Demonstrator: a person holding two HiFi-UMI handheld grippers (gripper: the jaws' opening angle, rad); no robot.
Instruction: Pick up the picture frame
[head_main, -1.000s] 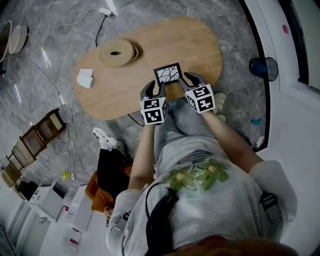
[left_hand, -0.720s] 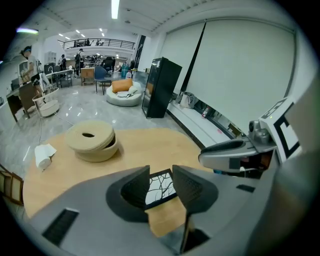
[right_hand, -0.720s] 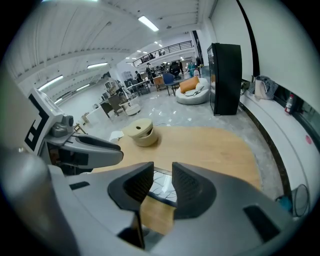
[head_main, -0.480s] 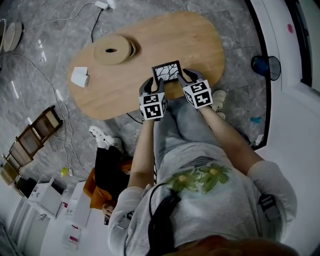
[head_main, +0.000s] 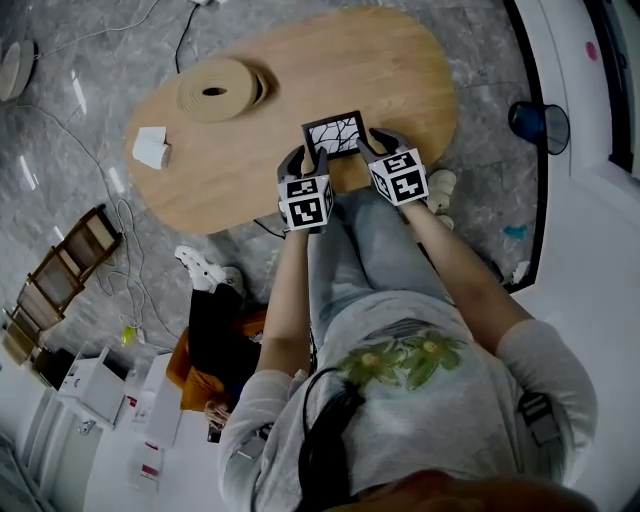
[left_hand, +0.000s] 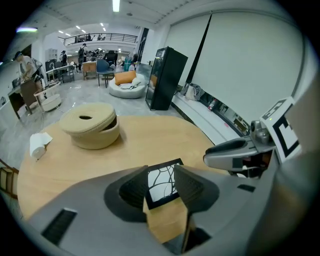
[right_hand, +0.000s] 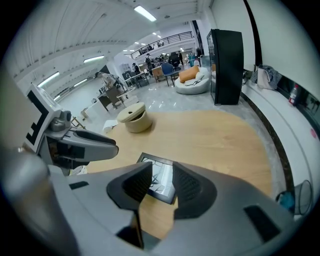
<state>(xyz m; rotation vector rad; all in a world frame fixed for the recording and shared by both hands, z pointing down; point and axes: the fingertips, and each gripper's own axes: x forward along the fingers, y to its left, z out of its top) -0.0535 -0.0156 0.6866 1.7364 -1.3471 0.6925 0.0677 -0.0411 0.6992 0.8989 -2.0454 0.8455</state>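
The picture frame (head_main: 333, 133), black-edged with a white branch pattern, lies flat on the oval wooden table (head_main: 400, 70) near its front edge. My left gripper (head_main: 309, 158) is at the frame's near left corner and my right gripper (head_main: 372, 141) at its near right corner. Both pairs of jaws are opening. In the left gripper view the frame (left_hand: 162, 186) shows in the gap of the left gripper (left_hand: 160, 172), and the pads do not press it. The right gripper view shows the same: the frame (right_hand: 162, 182) beyond the right gripper (right_hand: 162, 168).
A round woven basket (head_main: 222, 88) stands at the table's far left, with a white paper roll (head_main: 152, 148) near the left end. On the floor are cables, a wooden rack (head_main: 60, 290) and a blue bin (head_main: 535, 125). The person's legs are against the table's front edge.
Both grippers have sunk toward the tabletop together with the frame and moved a little farther in from the front edge. Their jaws stand slightly wider.
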